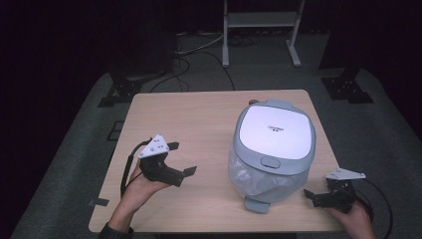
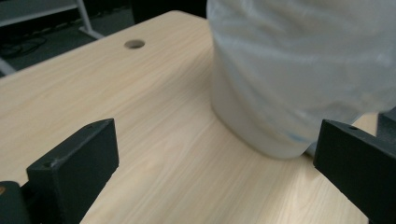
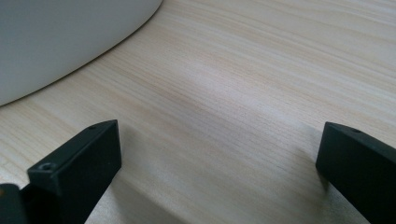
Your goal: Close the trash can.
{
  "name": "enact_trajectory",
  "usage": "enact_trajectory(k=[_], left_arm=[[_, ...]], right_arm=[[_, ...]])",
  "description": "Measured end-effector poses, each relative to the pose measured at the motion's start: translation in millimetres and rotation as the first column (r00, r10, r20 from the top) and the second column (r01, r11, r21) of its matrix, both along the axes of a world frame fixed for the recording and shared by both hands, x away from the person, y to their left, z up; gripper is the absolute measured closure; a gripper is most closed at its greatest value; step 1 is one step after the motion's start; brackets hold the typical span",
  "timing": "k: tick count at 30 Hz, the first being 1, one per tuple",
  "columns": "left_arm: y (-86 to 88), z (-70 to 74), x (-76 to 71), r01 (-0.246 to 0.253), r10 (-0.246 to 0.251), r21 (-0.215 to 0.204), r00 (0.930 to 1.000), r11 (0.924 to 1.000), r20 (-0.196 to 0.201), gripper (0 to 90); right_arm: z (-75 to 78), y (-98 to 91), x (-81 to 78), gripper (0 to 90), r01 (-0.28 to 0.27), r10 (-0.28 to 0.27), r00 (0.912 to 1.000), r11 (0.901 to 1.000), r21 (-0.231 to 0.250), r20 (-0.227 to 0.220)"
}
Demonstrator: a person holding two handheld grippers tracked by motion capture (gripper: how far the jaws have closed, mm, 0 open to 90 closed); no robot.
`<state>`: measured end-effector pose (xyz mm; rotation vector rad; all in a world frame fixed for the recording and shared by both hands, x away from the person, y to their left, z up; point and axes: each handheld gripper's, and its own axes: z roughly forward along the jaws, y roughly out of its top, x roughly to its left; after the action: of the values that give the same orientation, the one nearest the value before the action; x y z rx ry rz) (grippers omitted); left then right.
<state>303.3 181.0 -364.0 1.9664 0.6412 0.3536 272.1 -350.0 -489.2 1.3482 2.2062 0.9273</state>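
Bin [image 1: 272, 149] sits on the right half of the table [image 1: 199, 114], lid shut, a clear bag liner bulging out under the lid down its near side. Grey pedal [image 1: 257, 204] pokes out at the base toward the person, so the bin faces them, probably set that way so lid and pedal are both in reach.

Left gripper [image 1: 180, 162] hovers left of the bin, jaws spread wide, holding nothing, aimed at the liner; in the left gripper view the bagged wall [image 2: 299, 70] fills the space ahead between the jaws.

Right gripper [image 1: 314, 196] is low by the near right corner, just beside the base, jaws wide too, empty; in the right gripper view the bin wall [image 3: 60, 42] sits upper left, bare wood between the jaws.

Both flank the bin, apart from it. Looks like a two-sided approach, nothing gripped yet.
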Motion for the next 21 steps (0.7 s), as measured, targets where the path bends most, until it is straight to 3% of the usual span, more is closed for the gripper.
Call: enact_trajectory(k=[11, 18, 21], left_arm=[[24.2, -45.3, -7.0, -0.059, 0.064, 0.081, 0.9965, 0.9950, -0.054, 0.0], [34.9, -68.2, -10.7, -0.081, 0.095, 0.140, 0.9912, 0.9868, -0.093, 0.0], [37.4, -80.1, -12.2, -0.080, 0.102, 0.183, 0.9881, 0.9799, -0.115, 0.0]], right_arm=[[0.1, 0.0, -0.1, 0.0, 0.000, 0.000, 1.0000, 1.0000, 0.000, -0.001], [0.1, 0.0, -0.1, 0.0, 0.000, 0.000, 1.0000, 1.0000, 0.001, 0.000], [0.1, 0.0, -0.1, 0.0, 0.000, 0.000, 1.0000, 1.0000, 0.001, -0.001]])
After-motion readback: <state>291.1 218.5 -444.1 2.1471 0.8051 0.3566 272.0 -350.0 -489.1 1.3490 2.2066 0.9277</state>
